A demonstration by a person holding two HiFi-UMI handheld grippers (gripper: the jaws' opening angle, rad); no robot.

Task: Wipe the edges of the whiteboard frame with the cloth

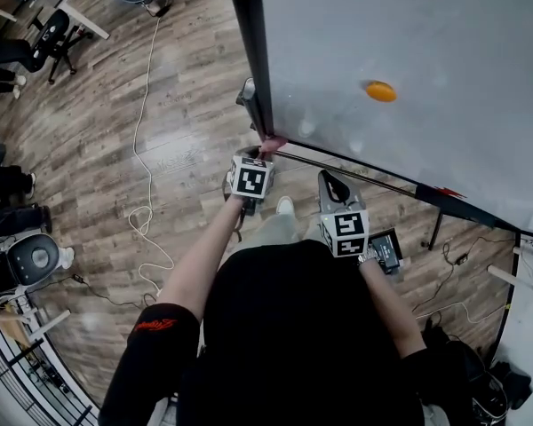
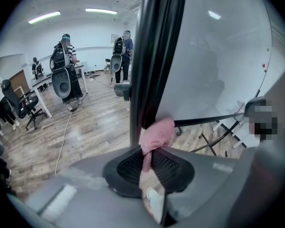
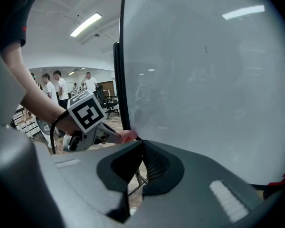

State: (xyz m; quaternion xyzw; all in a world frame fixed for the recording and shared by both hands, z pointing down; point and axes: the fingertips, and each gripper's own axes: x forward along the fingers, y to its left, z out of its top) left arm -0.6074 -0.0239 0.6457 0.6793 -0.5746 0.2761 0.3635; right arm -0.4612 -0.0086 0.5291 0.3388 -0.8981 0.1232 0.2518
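The whiteboard fills the upper right of the head view, with a black frame round it. My left gripper is shut on a pink cloth and holds it against the frame's lower left corner. In the left gripper view the cloth bulges out of the left gripper, touching the upright frame bar. My right gripper hangs just below the board's bottom edge, to the right of the left one. The right gripper is shut on nothing; past it I see the cloth.
An orange magnet sticks to the board. A white cable trails over the wooden floor on the left. Office chairs stand at far left. The board's stand legs are below right. Several people stand farther back.
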